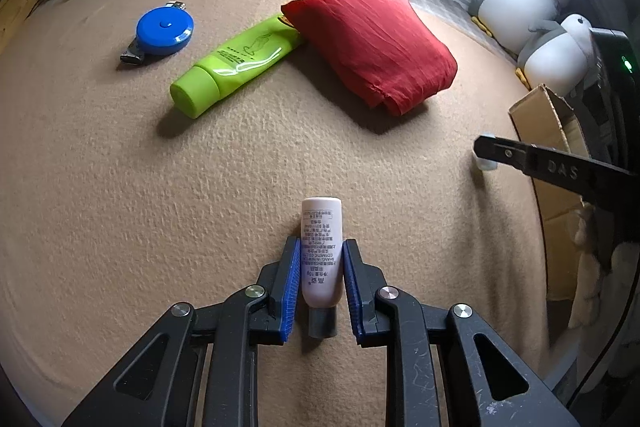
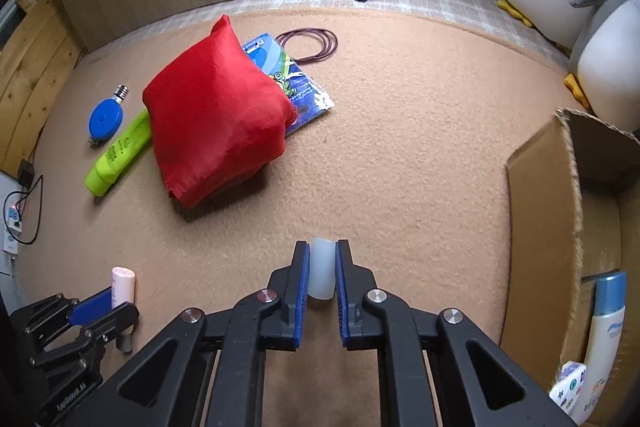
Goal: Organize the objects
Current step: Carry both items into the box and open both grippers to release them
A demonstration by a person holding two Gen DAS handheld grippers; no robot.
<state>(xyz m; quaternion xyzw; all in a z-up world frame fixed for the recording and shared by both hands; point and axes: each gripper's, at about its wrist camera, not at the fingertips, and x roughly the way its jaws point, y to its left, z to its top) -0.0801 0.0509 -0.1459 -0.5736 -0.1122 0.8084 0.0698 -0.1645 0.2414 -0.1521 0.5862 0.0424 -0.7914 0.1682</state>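
Both grippers are closing a grasp at the near edge of the tan carpet (image 2: 400,147), so the step in hand is the pick-up.

The left gripper (image 1: 320,255) is pinching a small white cosmetic tube (image 1: 321,251) that is lying on the carpet, dark cap toward the camera; its blue pads are pressing on both sides of the tube. The right gripper (image 2: 323,257) is clamping a small translucent white cap-like piece (image 2: 322,273), jaws nearly together around it.

Further back, toward the far-left part of the carpet, a green tube (image 1: 236,61), a blue tape measure (image 1: 165,31) and a folded red cloth (image 1: 372,39) are waiting.

The cardboard box (image 2: 540,227) at the right edge is already holding a bottle (image 2: 606,339), so it is probably the destination. The next move is calling for lifting both items clear and carrying them over the box wall before releasing.
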